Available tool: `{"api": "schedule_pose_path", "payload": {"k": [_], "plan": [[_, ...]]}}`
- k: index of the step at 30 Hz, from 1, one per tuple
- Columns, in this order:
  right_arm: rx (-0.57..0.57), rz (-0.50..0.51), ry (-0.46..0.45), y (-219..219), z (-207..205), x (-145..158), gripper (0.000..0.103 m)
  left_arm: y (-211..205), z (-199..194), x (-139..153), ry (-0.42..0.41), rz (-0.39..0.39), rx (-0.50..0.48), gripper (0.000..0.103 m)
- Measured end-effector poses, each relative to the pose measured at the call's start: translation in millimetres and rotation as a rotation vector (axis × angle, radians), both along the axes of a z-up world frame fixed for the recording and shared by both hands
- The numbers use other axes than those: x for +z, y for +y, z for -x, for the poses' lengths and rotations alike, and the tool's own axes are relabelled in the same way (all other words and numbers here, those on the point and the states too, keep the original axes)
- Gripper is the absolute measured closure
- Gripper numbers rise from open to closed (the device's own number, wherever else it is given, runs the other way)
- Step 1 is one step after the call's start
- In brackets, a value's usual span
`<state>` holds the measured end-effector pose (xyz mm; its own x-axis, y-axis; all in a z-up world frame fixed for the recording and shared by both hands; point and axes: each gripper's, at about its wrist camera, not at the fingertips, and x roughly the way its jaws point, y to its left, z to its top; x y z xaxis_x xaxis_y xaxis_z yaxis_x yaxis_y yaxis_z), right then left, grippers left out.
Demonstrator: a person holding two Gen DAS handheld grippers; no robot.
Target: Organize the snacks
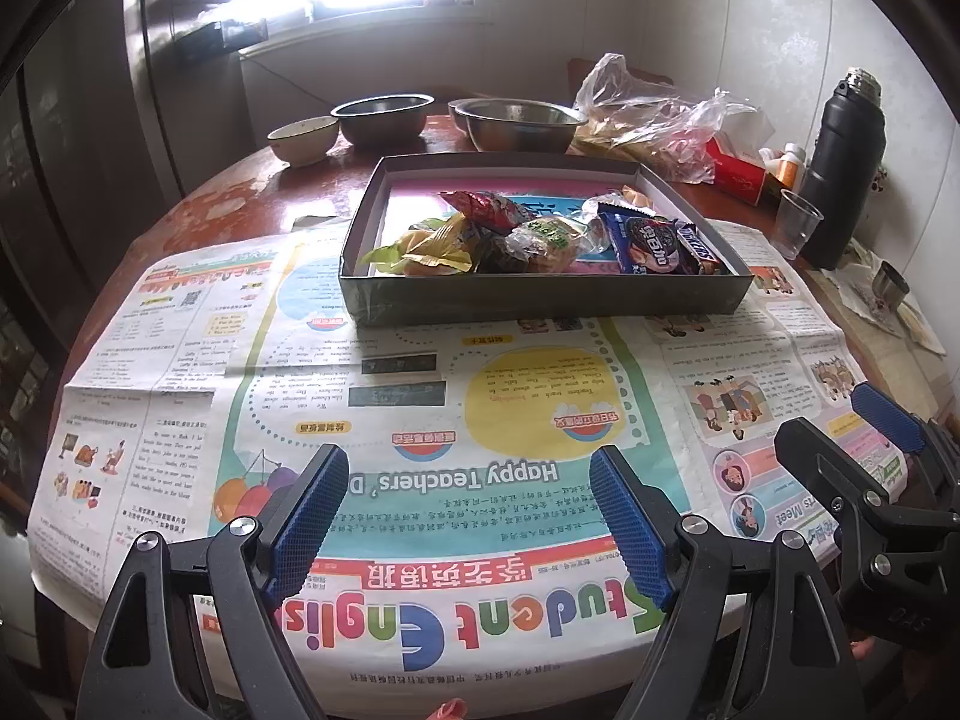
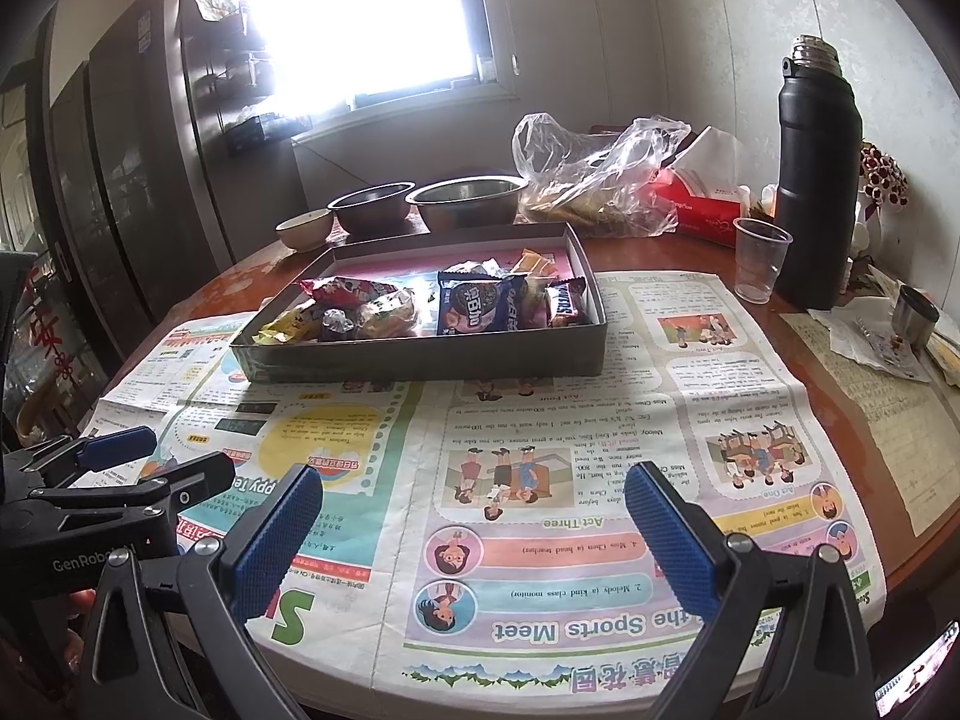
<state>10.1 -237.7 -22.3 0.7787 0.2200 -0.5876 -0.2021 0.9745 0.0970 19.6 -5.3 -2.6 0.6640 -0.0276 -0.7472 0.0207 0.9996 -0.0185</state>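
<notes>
A small ceramic bowl [image 1: 303, 138] sits at the far left edge of the round table [image 1: 252, 180], with two empty steel bowls [image 1: 384, 117] next to it along the far edge. In front of them, on the newspaper [image 1: 420, 420], stands a shallow grey box [image 1: 540, 294]. It holds the snacks: a yellow packet [image 1: 435, 246] at the left, a red wrapper [image 1: 486, 207], a clear-wrapped cake [image 1: 549, 237], a blue cookie pack [image 1: 651, 243] and a chocolate bar [image 1: 696, 249] at the right. Further right are a plastic bag [image 1: 648, 114], an empty plastic cup [image 1: 795, 222] and a black flask [image 1: 843, 168]. At the near edge, the left gripper [image 1: 468, 516] and right gripper [image 2: 474, 534] both hover above the paper, jaws spread wide, holding nothing.
</notes>
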Motion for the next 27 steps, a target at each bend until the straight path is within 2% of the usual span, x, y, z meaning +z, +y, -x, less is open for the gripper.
{"api": "schedule_pose_path", "payload": {"k": [23,27], "plan": [[-0.001,0.001,-0.001,0.1,-0.7,-0.1,0.001,1.1,-1.9,-5.0,0.019,-0.014,0.002,0.019],[-0.002,0.002,0.000,-0.2,-1.0,-0.1,0.001,1.3,-2.0,-4.3,0.003,0.007,-0.014,0.019]]}}
